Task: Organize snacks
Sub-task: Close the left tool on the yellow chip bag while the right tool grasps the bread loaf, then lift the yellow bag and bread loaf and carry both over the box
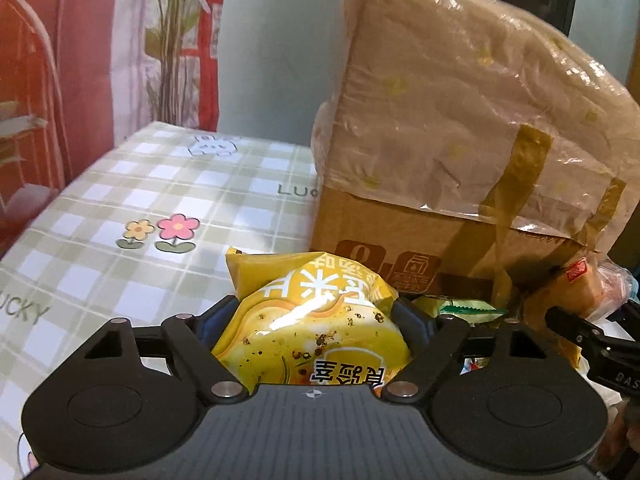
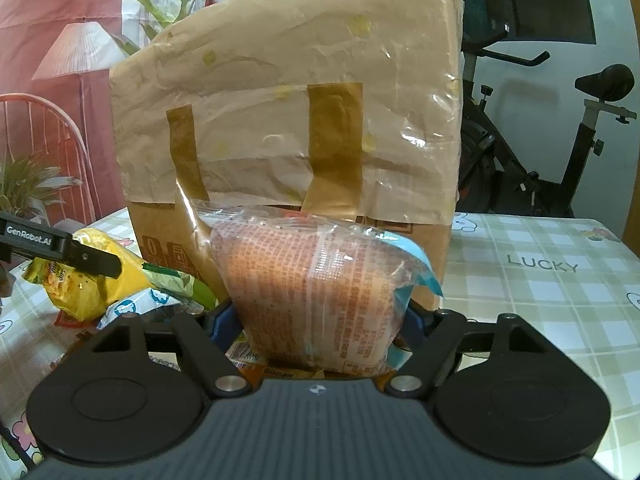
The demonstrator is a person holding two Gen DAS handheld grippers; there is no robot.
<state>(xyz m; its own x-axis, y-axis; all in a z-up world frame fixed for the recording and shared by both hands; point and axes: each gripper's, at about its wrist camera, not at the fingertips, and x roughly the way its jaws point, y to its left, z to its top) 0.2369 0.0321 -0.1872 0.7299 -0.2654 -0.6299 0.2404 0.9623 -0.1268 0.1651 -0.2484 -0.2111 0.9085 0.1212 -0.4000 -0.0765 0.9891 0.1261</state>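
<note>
your cardboard box [image 2: 288, 128] stands on the desk [image 2: 540, 280], its raised flap wrapped in crinkled plastic and taped with two brown strips; what lies inside it you cannot tell from either view. at its foot, on the desk, loose snacks lie heaped: a green packet [image 1: 464, 309] and a white-and-blue one [image 2: 136, 306] beside the carton's lower wall.

your left claw [image 1: 316, 320] holds a yellow snack bag [image 1: 312, 320] between its blue pads, the bag bulging up between the fingers just in front of the box. your right claw [image 2: 320, 312] grips an orange snack pack [image 2: 316, 292] in clear wrap with a blue corner, also close against the box front.

the desk wears a green-and-white checked cloth printed with flowers and the word "lucky". behind it hang a red-and-white curtain [image 1: 80, 60] and a leafy plant [image 1: 172, 40]; an exercise bike [image 2: 560, 128] stands past the desk's far edge.
</note>
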